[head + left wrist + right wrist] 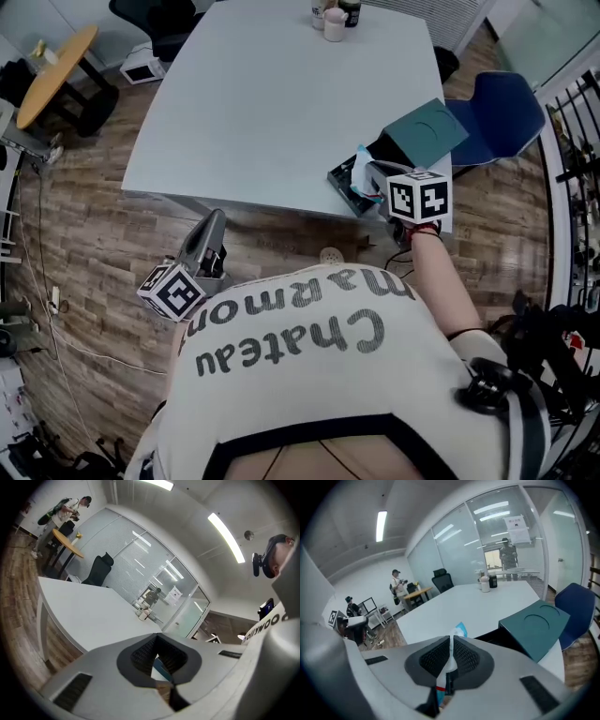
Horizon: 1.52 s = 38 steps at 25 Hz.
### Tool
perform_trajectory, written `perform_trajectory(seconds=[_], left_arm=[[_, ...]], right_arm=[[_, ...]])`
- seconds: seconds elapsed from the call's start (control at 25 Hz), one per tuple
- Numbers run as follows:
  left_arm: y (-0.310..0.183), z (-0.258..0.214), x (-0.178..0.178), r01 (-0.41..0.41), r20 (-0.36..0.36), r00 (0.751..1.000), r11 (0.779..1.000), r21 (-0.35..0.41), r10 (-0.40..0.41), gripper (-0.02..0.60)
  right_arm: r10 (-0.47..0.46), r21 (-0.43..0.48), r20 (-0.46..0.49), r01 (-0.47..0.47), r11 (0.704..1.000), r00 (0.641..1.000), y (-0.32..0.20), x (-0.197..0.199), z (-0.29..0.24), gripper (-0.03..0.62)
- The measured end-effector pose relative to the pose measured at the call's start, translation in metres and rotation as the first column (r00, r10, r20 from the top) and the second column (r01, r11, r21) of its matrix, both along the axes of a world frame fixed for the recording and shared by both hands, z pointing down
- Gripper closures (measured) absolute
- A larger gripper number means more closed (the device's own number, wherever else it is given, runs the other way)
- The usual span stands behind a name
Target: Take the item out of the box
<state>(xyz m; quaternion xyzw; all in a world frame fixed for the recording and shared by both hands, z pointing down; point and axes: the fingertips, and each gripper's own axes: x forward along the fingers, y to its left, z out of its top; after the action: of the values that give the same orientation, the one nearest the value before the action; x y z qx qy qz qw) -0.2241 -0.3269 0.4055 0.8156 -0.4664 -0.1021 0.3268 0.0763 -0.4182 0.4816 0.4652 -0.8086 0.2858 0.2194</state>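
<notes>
open black box point(502, 640), packet point(459, 628) in right hand-held gripper point(452, 653)

- The box point(345, 180) sits on the table point(272, 103), at its near right corner.
- The lid point(427, 131) lies open behind the box, at the table's right edge.
- The packet point(362, 167) is above the box, between the jaws of the right gripper point(373, 180).
- The chair point(502, 117) stands right of the table, just beside the lid.
- The cups point(335, 21) stand at the table's far edge.
- The left gripper point(214, 223) is before the table's near edge, over the floor point(84, 253), well apart from the box.
</notes>
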Motion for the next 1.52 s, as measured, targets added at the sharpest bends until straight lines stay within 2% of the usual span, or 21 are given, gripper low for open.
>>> perform_trajectory(seconds=[0.28,0.52,0.72,0.92,1.28,1.52], left_arm=[[0.034,0.001,0.001,-0.083,0.002,0.997,0.997,0.006,0.083,0.588],[0.065,0.008,0.006,-0.158,0.000,0.988,0.987,-0.003,0.158,0.588],[0.096,0.022,0.014,-0.210,-0.008,0.978,0.977,-0.026,0.210,0.588],[0.117,0.032,0.013,-0.231,-0.027,0.973,0.971,-0.058,0.230,0.588],[0.128,0.020,0.034,-0.272,-0.026,0.962,0.962,-0.024,0.272,0.588],[0.145,0.019,0.054,-0.285,-0.017,0.959,0.958,-0.031,0.284,0.588]], right_arm=[[-0.009,0.149,0.087,-0.004,0.989,0.996,0.049,-0.028,-0.059,0.571],[-0.065,0.238,0.081,0.044,0.970,0.995,0.103,-0.057,-0.093,0.571],[-0.064,0.234,0.083,0.043,0.971,0.994,0.141,-0.065,-0.087,0.571],[-0.045,0.202,0.066,0.031,0.979,0.997,0.173,-0.068,-0.074,0.571],[-0.016,0.222,0.050,0.005,0.975,0.999,0.195,-0.052,-0.080,0.571],[0.040,0.213,0.052,-0.050,0.976,0.998,0.220,-0.021,-0.078,0.571]])
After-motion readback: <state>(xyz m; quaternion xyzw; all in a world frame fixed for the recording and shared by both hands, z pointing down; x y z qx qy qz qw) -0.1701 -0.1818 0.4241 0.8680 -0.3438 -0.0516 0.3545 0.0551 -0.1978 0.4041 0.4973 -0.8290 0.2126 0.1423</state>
